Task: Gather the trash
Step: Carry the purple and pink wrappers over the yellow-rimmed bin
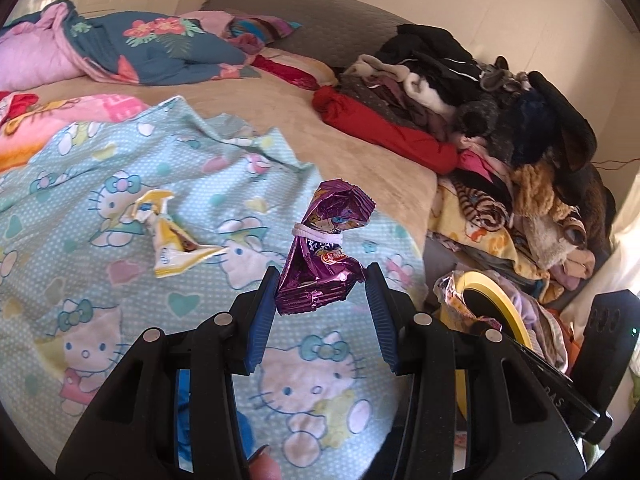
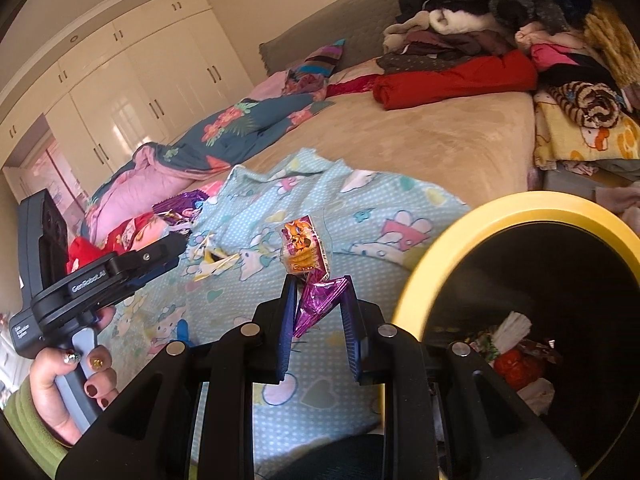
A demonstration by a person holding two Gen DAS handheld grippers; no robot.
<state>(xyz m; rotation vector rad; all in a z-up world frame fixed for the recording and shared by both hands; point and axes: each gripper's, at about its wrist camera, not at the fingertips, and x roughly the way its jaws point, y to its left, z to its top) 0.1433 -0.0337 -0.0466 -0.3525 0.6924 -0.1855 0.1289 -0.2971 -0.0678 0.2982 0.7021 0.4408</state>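
My left gripper (image 1: 322,278) is shut on a purple foil snack bag (image 1: 320,256) tied with a white band, held above the Hello Kitty blanket (image 1: 120,280). A yellow-white wrapper (image 1: 170,236) lies on the blanket to its left. My right gripper (image 2: 320,292) is shut on a purple and orange wrapper (image 2: 312,280), close to the left of the yellow-rimmed bin (image 2: 520,208), which holds trash. The left gripper body (image 2: 100,280) shows in the right wrist view with its purple bag (image 2: 180,208). The yellow-white wrapper (image 2: 216,260) lies beyond it.
A pile of clothes (image 1: 500,120) covers the bed's right side. A red garment (image 1: 380,128) and a floral quilt (image 1: 160,48) lie further back. White wardrobes (image 2: 140,80) stand behind the bed. The bin rim (image 1: 500,304) sits at the bed's right edge.
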